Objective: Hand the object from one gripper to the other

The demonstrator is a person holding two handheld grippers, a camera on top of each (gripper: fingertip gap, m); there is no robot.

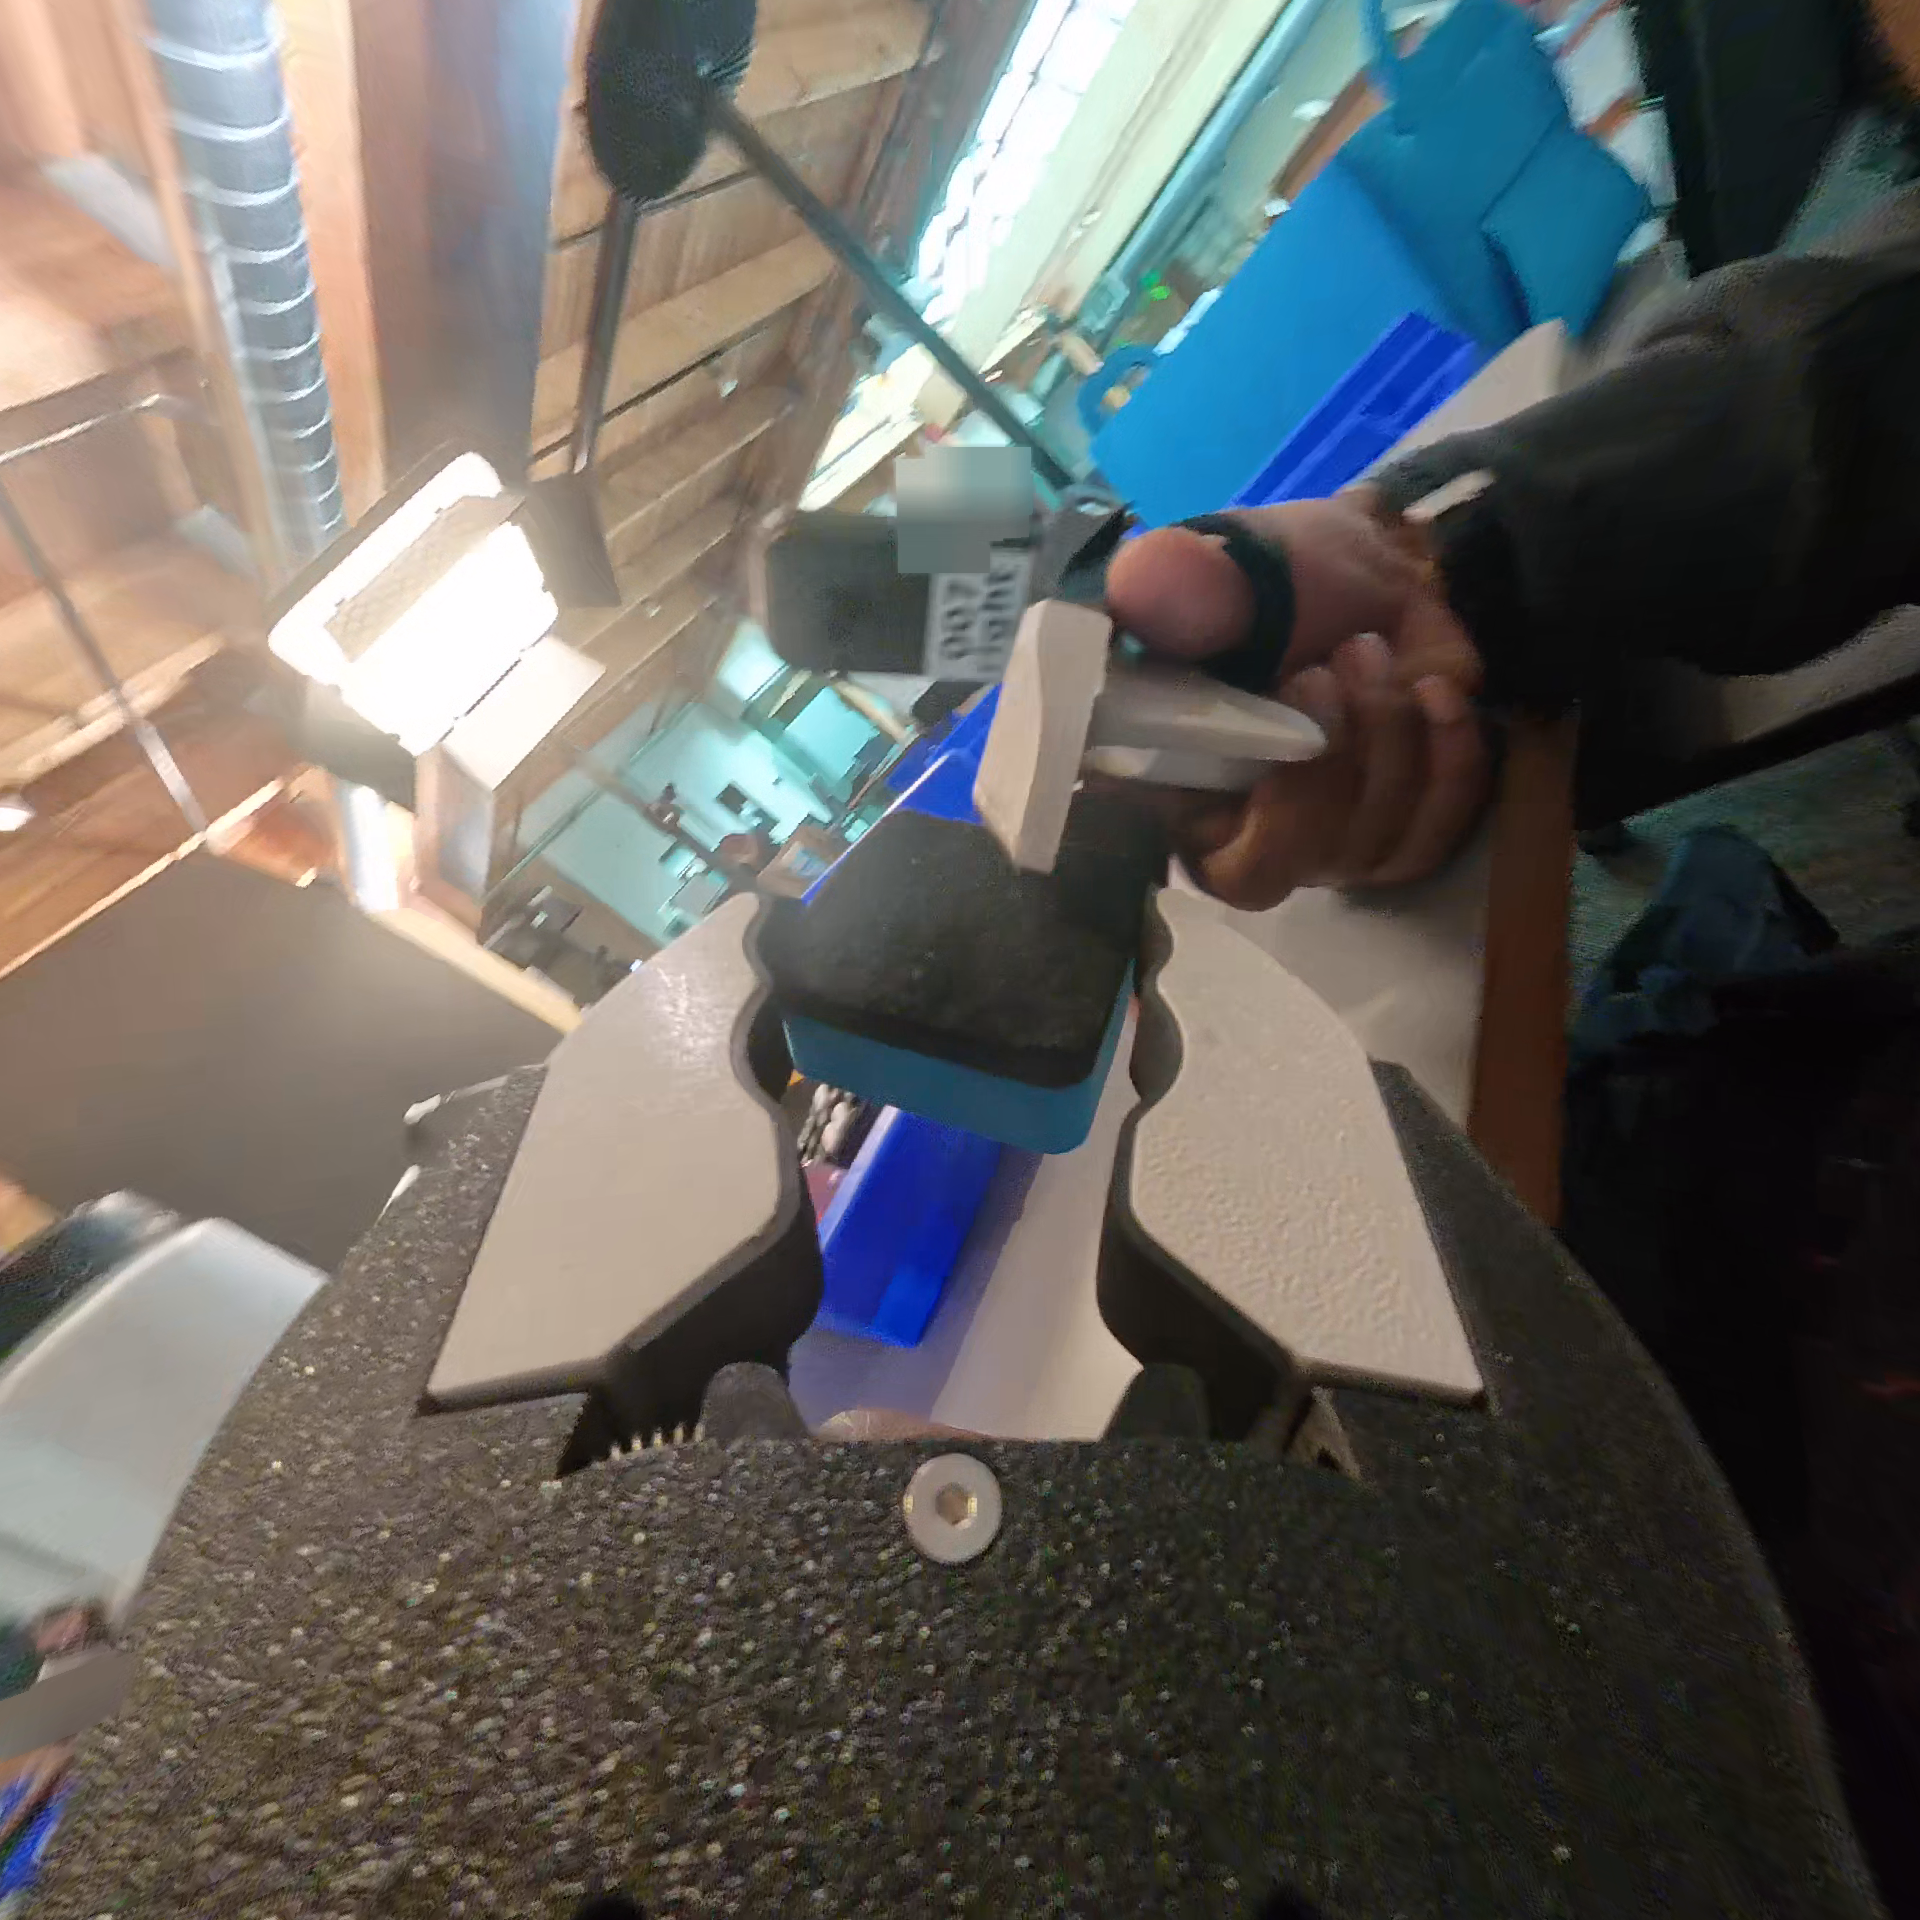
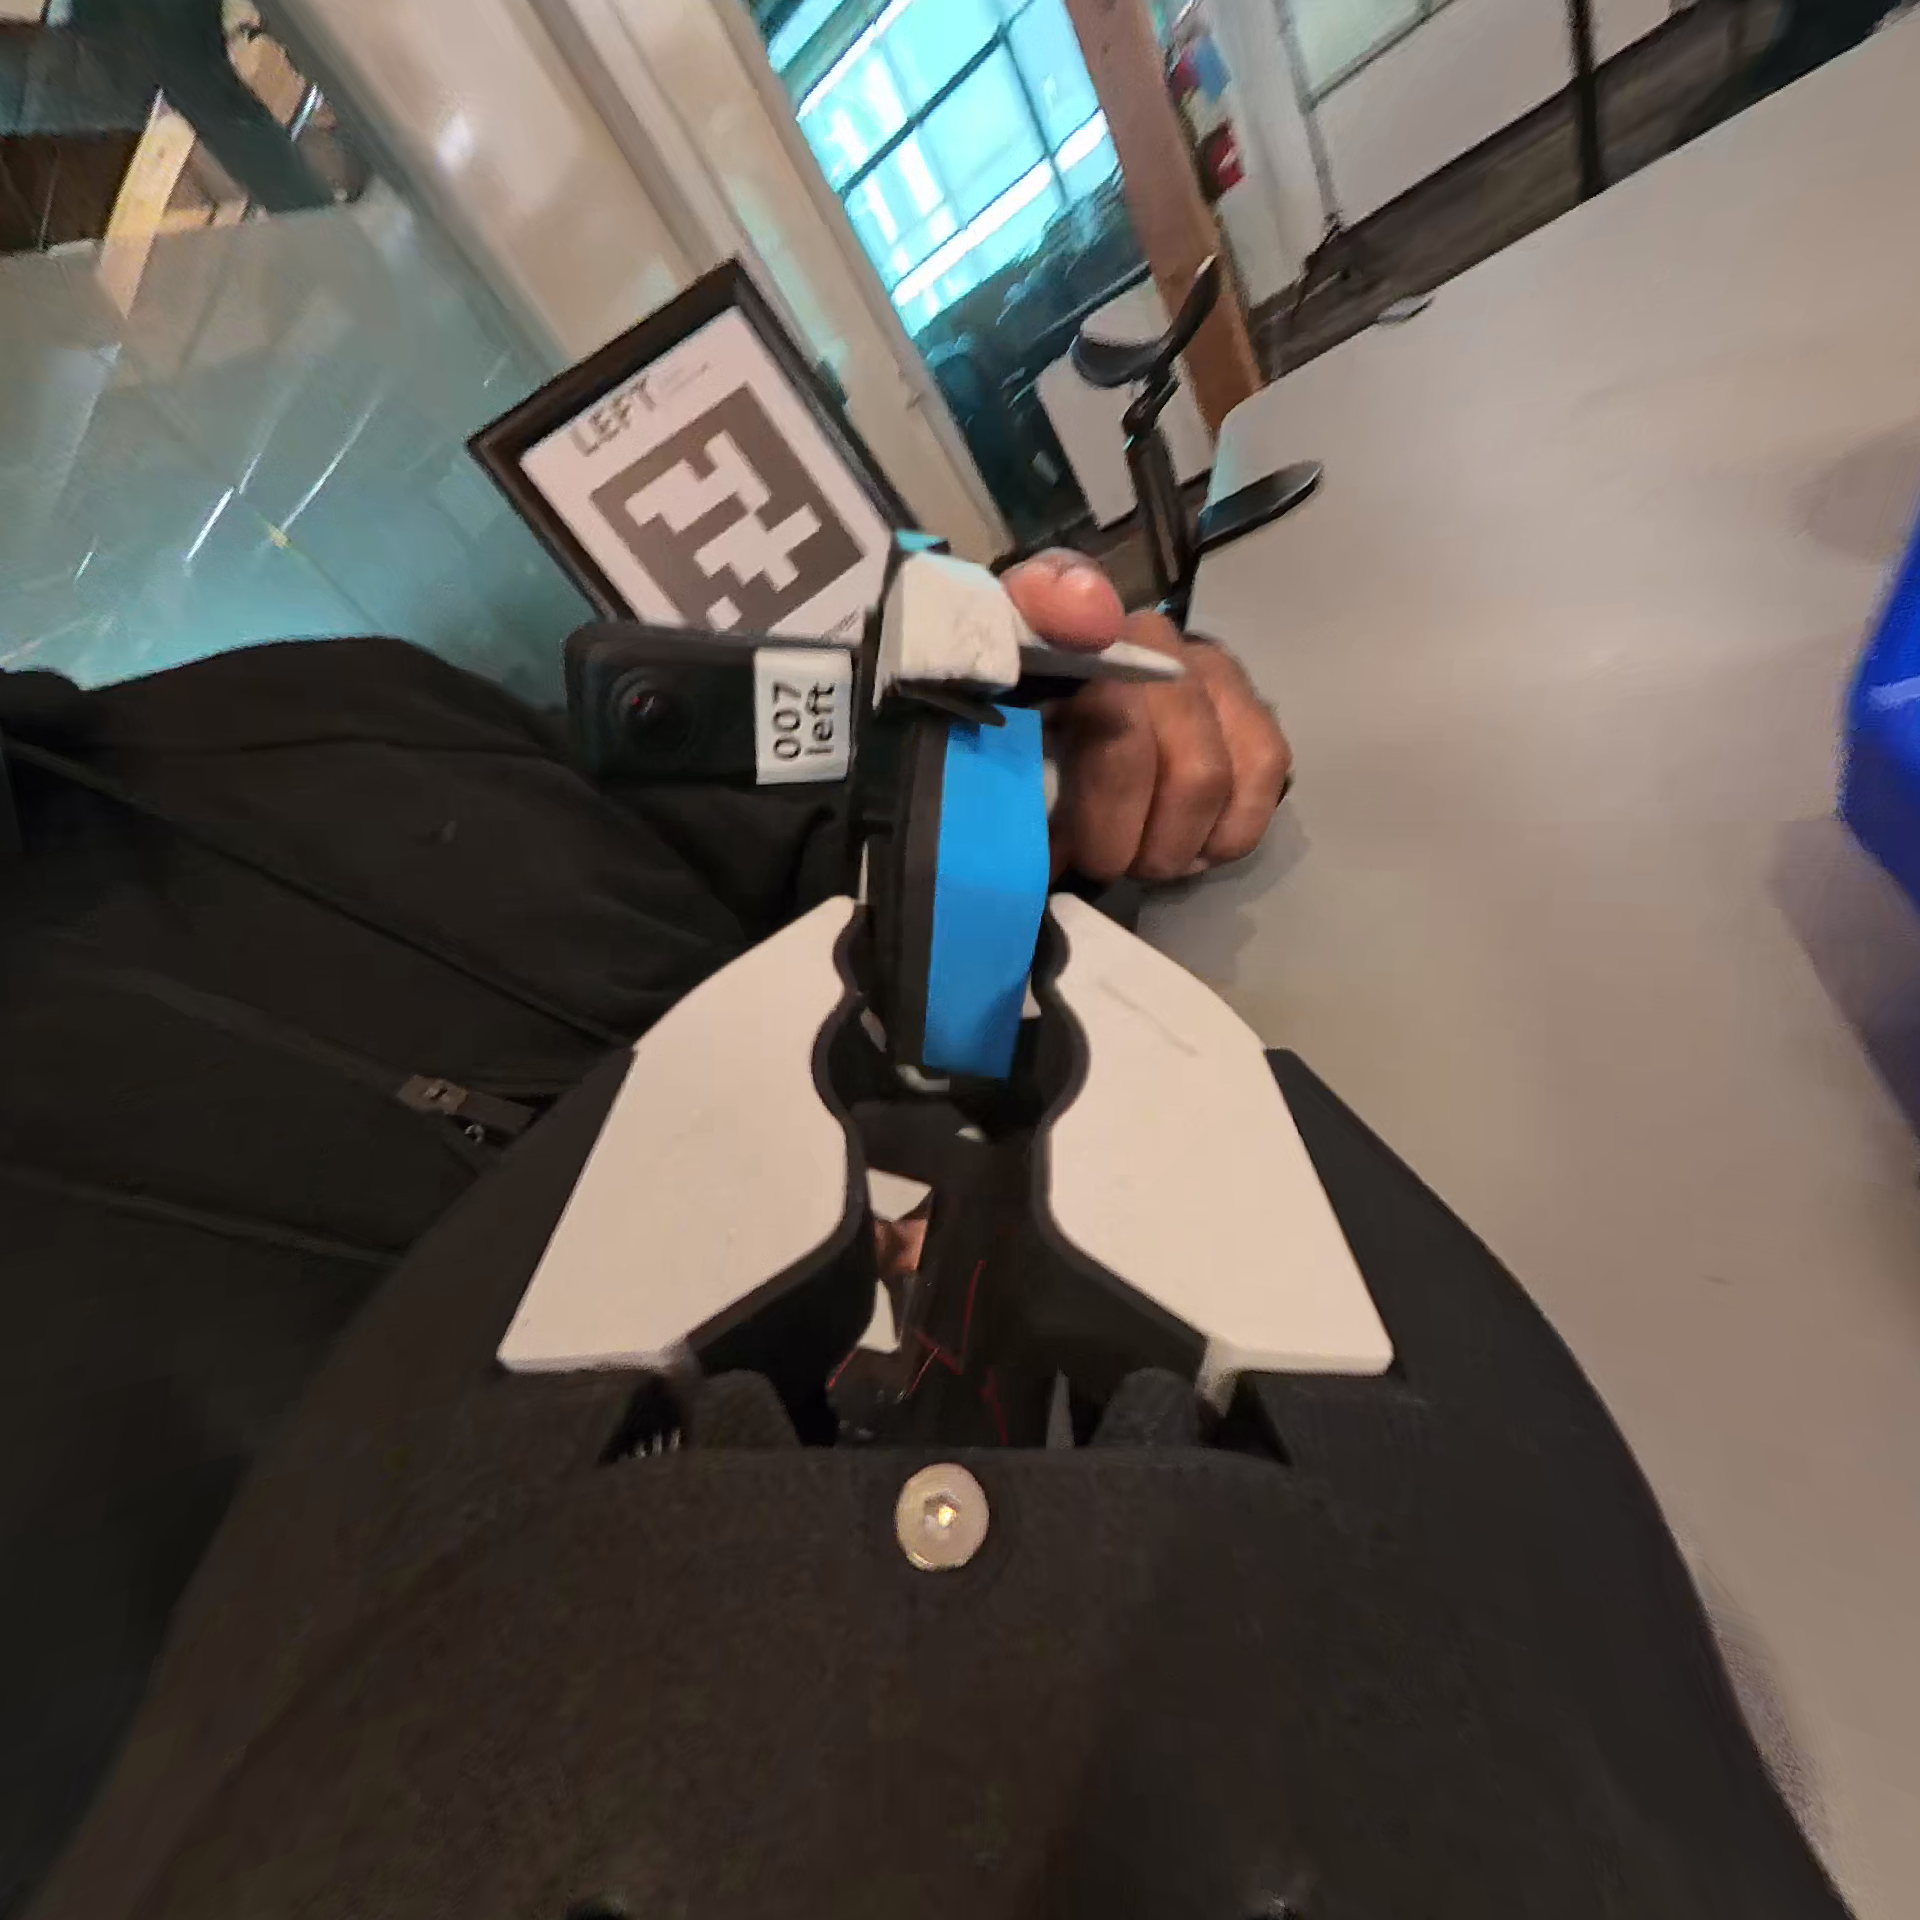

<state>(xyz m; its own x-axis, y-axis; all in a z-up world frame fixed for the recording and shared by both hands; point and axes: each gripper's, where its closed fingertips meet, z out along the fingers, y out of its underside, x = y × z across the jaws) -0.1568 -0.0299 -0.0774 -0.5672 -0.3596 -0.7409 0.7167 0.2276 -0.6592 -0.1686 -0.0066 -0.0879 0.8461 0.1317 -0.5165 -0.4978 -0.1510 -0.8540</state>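
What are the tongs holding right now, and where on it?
Both grip the blue eraser with black felt: the left tongs across its side edges, the right tongs across its felt and blue faces.

Glaring light panel (image 1: 416, 623), motion-blurred backgrounds, wide-angle distortion at the edges.

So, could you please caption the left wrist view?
Left tool grips a blue-and-black eraser as the right tool meets it.

White table with blue bins

The white table (image 2: 1558, 727) runs along the right of the right wrist view, a blurred blue bin (image 2: 1886, 748) sitting at its edge. In the left wrist view, more blue bins (image 1: 1351, 416) seem to rest on the table (image 1: 1382, 966).
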